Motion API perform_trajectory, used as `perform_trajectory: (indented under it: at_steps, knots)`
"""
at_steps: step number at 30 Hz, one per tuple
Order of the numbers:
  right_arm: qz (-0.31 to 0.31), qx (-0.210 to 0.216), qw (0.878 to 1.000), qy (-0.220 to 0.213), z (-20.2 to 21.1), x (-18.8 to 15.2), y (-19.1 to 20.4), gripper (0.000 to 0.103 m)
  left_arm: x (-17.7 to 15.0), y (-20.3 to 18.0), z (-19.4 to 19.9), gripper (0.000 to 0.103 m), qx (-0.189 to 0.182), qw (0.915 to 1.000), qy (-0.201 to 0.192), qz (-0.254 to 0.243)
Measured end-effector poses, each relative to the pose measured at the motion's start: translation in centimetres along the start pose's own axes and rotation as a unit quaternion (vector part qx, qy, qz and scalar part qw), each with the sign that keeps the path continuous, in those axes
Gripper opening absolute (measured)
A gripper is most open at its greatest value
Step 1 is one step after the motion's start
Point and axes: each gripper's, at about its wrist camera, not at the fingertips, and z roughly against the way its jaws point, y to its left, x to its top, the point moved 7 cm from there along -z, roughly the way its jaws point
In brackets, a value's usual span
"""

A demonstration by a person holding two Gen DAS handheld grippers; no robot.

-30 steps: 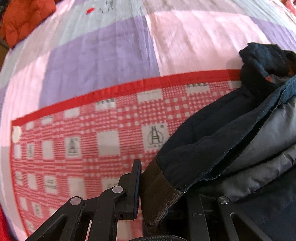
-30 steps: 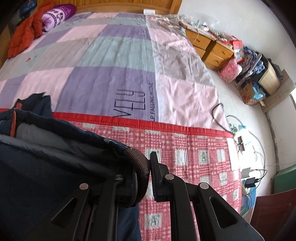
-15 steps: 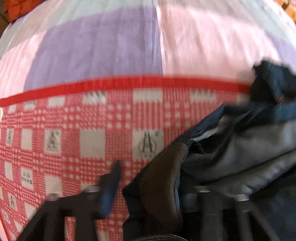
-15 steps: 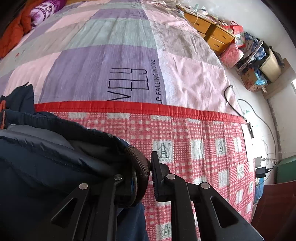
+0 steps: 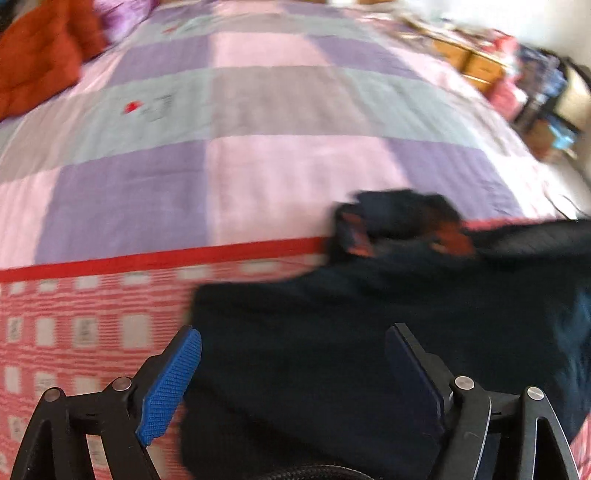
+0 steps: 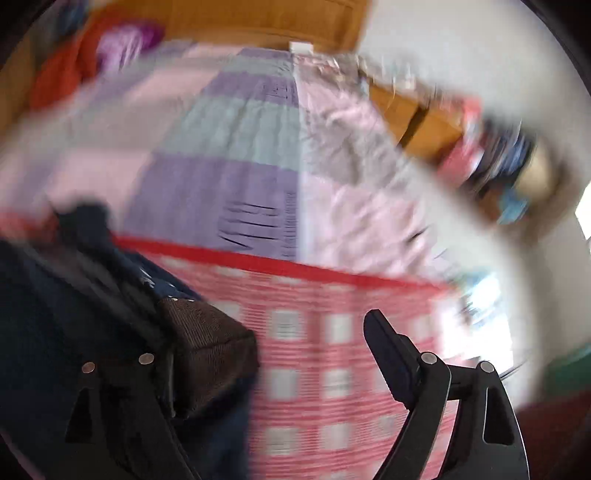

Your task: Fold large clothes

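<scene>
A dark navy padded jacket lies on the bed, spread over the red-and-white checked blanket that covers the near part of the mattress. Its bunched collar or hood end, showing a touch of orange lining, reaches up to the red border stripe where the checked blanket meets a quilt of pink, purple and grey squares. Both views are blurred by motion.

The left tool hangs just above the jacket with its jaws spread wide; they have just been opening, and the blue-faced pads press on nothing, the navy cloth lying loose beneath the gap.

From the right wrist view, a brown ribbed cuff at the end of the jacket's sleeve lies against the inner side of the right tool's left finger. This tool's jaws have also just been opening and stand far apart, the other finger well clear of the cuff over the checked blanket, so the cuff is released.

Farther off, an orange garment lies heaped at the far left of the bed, a wooden headboard stands behind, and wooden drawers stand beside cluttered belongings to the right.
</scene>
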Motion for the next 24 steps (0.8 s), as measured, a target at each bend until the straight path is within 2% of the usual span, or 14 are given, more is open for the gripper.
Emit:
perform_trajectory:
  at_steps: [1,2,5,7,8,9,10,11,12,15,16,18,22,24]
  knots:
    - [-0.034,0.009,0.999,0.029,-0.9,0.4,-0.7,0.088,-0.4,-1.5,0.0,0.085,-0.011,0.9999,-0.001,-0.010]
    - [-0.023,-0.010,0.999,0.045,-1.5,0.8,-0.6,0.088,-0.9,-3.6,-0.5,0.085,-0.021,0.9995,-0.001,-0.025]
    - [0.081,-0.075,0.989,0.099,-2.7,0.2,1.4,0.089,-2.4,-7.3,-1.7,0.085,-0.042,0.9980,0.009,-0.045]
    - [0.147,-0.116,0.973,0.136,-3.0,-0.7,2.0,0.092,-3.1,-9.2,-3.2,0.085,-0.052,0.9975,0.024,-0.042]
    - [0.164,-0.126,0.969,0.133,-2.7,-0.8,2.1,0.094,-3.3,-9.9,-4.2,0.085,-0.050,0.9977,0.033,-0.033]
    - [0.162,-0.119,0.973,0.113,-1.7,-0.5,2.1,0.095,-3.4,-10.2,-4.8,0.085,-0.049,0.9978,0.039,-0.024]
    - [0.144,-0.098,0.980,0.094,-0.9,-0.1,2.2,0.095,-3.5,-10.5,-5.4,0.085,-0.046,0.9979,0.043,-0.013]
    - [0.101,-0.039,0.993,0.050,1.0,0.9,2.3,0.095,-3.5,-10.5,-5.9,0.085,-0.035,0.9984,0.045,-0.006]
    - [0.068,-0.009,0.997,0.019,2.4,1.5,2.0,0.099,-3.7,-10.7,-6.2,0.085,-0.025,0.9987,0.044,-0.002]
    - [-0.007,-0.009,0.997,-0.079,6.6,2.6,0.3,0.103,-3.7,-10.3,-6.7,0.085,0.012,0.9991,0.039,0.012]
    - [-0.015,0.022,0.994,-0.104,7.7,1.8,1.1,0.103,-3.8,-10.1,-6.9,0.085,0.024,0.9990,0.037,0.013]
    - [0.012,0.058,0.993,-0.106,7.9,-0.9,4.0,0.103,-4.1,-9.4,-7.1,0.085,0.055,0.9976,0.039,0.016]
    - [0.131,0.049,0.989,-0.051,5.3,-7.8,10.9,0.103,-4.8,-8.6,-8.2,0.085,0.065,0.9964,0.044,0.029]
    - [0.189,0.038,0.981,-0.016,2.6,-11.4,14.5,0.103,-4.9,-8.6,-8.7,0.086,0.072,0.9962,0.044,0.024]
